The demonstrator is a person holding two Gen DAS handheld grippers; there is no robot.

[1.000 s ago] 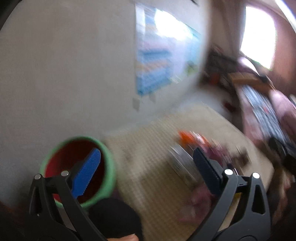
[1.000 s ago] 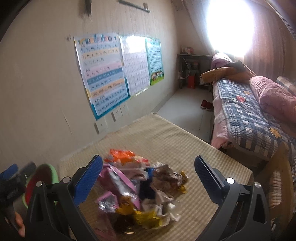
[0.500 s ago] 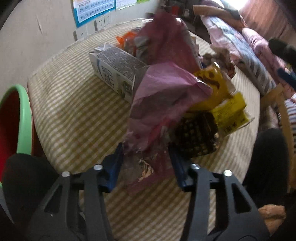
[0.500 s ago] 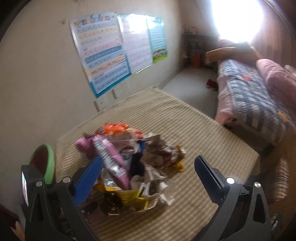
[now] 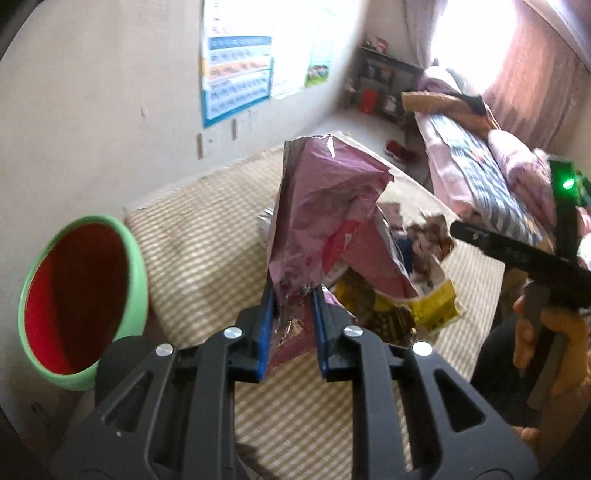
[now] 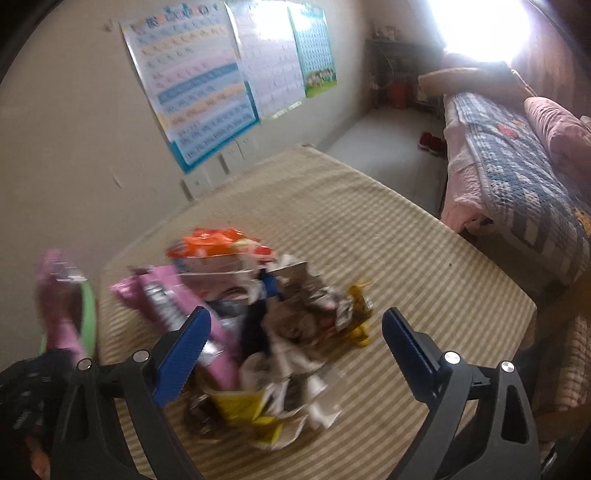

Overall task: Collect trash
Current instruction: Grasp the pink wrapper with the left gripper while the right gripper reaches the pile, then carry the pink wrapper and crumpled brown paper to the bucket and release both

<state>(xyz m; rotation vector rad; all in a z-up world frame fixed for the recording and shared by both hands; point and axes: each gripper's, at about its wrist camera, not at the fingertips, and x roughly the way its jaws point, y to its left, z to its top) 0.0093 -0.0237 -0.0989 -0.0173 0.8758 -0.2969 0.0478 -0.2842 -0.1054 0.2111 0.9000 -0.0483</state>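
Left hand-held gripper (image 5: 291, 295) pinches the pink wrapper (image 5: 325, 214) (green-rimmed bin (image 5: 136, 266) alongside); right hand-held gripper (image 6: 295, 332) gapes, closing.

Three paper wall charts (image 6: 207, 92) hang on a plain beige plaster wall (image 6: 74, 155). A bright glaring window (image 6: 476, 26) lights a bed with a blue-and-white checked quilt (image 6: 517, 177) and pink bedding (image 6: 554, 129). Red shoes (image 6: 430, 142) lie on the pale grey floor (image 6: 388, 147).

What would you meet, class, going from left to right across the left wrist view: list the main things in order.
Green bin with red inside → pink wrapper pinched in the left gripper → yellow wrapper → right gripper → person's hand.
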